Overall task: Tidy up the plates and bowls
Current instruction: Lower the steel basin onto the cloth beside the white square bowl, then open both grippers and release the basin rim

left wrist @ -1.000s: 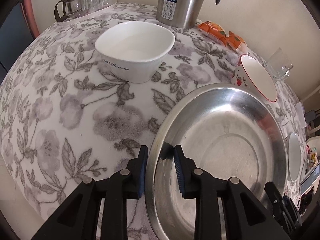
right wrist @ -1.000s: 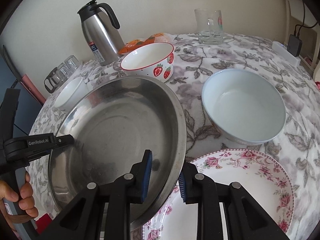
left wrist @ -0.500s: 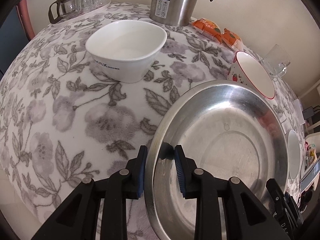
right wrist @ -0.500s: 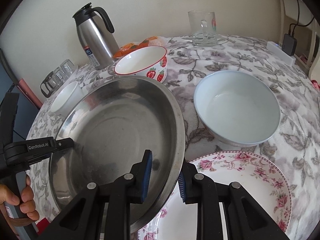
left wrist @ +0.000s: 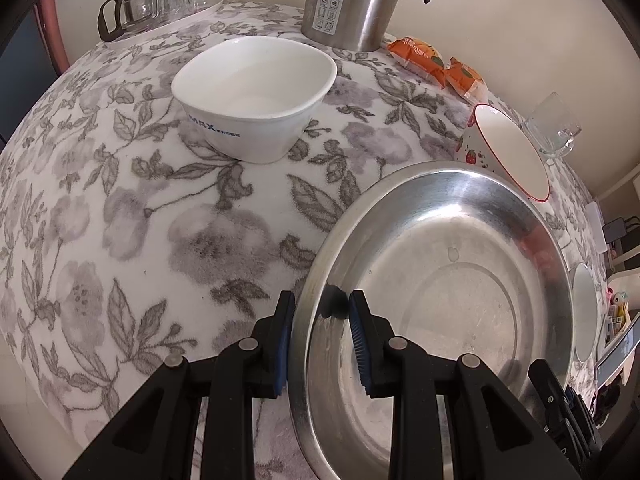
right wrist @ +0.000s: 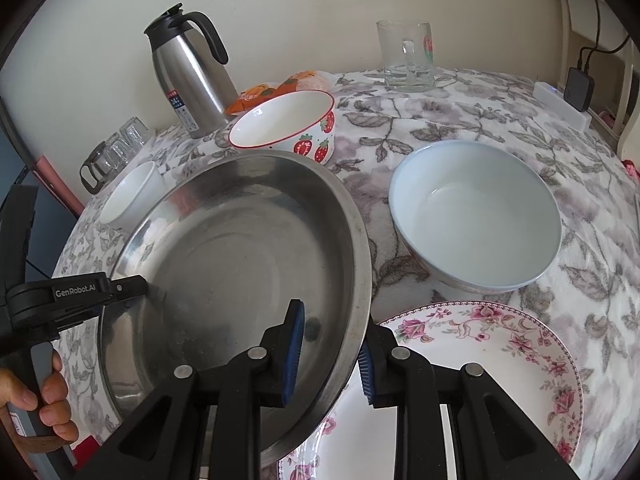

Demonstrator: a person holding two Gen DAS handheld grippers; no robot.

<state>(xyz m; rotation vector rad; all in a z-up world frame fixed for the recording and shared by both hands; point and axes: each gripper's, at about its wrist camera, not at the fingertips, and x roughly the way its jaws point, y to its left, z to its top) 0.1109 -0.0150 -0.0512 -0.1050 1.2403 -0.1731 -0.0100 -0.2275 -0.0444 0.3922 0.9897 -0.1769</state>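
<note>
A wide steel dish point(left wrist: 460, 280) point(right wrist: 240, 260) sits between both grippers, its right edge over a floral plate point(right wrist: 480, 360). My left gripper point(left wrist: 320, 340) point(right wrist: 120, 288) is shut on the dish's left rim. My right gripper point(right wrist: 330, 352) has the right rim between its pads; its jaws are opening slightly, and the pads still touch the metal. A white square bowl point(left wrist: 256, 92) point(right wrist: 132, 196) stands beyond the dish on the left. A strawberry bowl point(right wrist: 288, 124) point(left wrist: 508, 148) stands behind it. A pale blue bowl point(right wrist: 476, 216) stands to the right.
A steel thermos point(right wrist: 188, 76), orange snack packets point(left wrist: 436, 64) and a glass mug point(right wrist: 408, 56) line the table's far edge by the wall. A tray of glassware point(left wrist: 160, 0) sits at the far left. A person's hand point(right wrist: 40, 400) holds the left gripper's handle.
Both views have shifted only slightly. The steel dish stays between the two grippers in the same place.
</note>
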